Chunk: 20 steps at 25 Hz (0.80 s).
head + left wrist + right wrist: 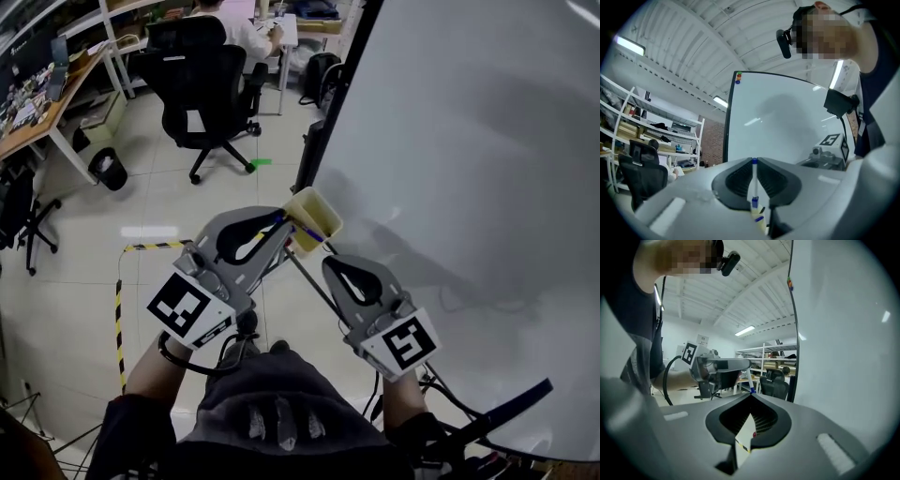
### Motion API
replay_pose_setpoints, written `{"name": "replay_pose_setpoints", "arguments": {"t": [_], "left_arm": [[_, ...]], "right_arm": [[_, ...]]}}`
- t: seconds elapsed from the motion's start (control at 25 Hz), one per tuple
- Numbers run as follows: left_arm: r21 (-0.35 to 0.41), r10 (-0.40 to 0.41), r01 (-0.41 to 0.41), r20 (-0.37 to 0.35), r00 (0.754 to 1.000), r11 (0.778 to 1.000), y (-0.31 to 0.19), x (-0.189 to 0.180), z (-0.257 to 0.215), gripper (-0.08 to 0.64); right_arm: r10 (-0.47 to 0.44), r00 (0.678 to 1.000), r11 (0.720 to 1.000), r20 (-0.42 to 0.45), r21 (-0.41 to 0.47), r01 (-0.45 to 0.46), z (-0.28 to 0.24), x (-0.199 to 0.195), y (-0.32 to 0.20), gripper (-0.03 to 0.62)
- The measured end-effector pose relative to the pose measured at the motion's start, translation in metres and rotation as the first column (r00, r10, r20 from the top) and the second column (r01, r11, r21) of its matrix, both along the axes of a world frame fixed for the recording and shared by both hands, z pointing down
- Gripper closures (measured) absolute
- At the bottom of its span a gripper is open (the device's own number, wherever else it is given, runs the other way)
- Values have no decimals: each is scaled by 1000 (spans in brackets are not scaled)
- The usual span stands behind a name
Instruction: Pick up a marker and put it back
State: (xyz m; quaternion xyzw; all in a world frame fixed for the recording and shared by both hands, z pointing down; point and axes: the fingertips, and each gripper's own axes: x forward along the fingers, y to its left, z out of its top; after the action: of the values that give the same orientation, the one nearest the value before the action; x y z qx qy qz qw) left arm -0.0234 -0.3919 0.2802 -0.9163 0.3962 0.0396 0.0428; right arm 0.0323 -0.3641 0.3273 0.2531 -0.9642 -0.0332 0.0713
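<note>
A white marker with a blue cap (pixel 754 180) stands upright between the jaws of my left gripper (pixel 754 161), which is shut on it. In the head view the left gripper (pixel 281 220) holds the marker (pixel 307 232) at the rim of a pale yellow cup (pixel 317 212) fixed at the whiteboard's edge. The cup (pixel 760 221) shows just below the jaws in the left gripper view. My right gripper (pixel 329 262) sits close to the right of the cup, shut, with nothing between its tips. From the right gripper (pixel 751 393) I see the left gripper (pixel 723 367) and the marker (pixel 748 382).
A large whiteboard (pixel 469 141) fills the right side, with small magnets (pixel 738 78) at its top corner. A black office chair (pixel 202 89), a desk (pixel 42 112) and a bin (pixel 108 169) stand behind. Yellow-black tape (pixel 119 319) marks the floor. A person (pixel 246 28) sits far back.
</note>
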Motion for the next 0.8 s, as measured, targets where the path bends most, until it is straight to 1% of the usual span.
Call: {"name": "replay_pose_setpoints", "arguments": {"t": [0.24, 0.44, 0.52, 0.6, 0.8], "left_arm": [[-70, 32, -32, -5, 999, 997, -54, -9, 37, 523], [-145, 66, -62, 17, 998, 988, -93, -9, 91, 523], [-171, 90, -83, 35, 995, 982, -101, -5, 114, 523], [-182, 108, -94, 71, 992, 979, -108, -3, 132, 523], [-220, 113, -82, 134, 985, 972, -118, 1, 165, 522]], "right_arm": [[53, 998, 999, -18, -9, -53, 4, -9, -34, 591], [92, 995, 995, -41, -32, -93, 13, -18, -59, 591], [108, 993, 993, -50, -46, -111, 17, -18, -67, 591], [123, 991, 990, -56, -61, -126, 21, -18, -73, 591], [143, 987, 984, -74, -100, -150, 33, -19, -84, 591]]}}
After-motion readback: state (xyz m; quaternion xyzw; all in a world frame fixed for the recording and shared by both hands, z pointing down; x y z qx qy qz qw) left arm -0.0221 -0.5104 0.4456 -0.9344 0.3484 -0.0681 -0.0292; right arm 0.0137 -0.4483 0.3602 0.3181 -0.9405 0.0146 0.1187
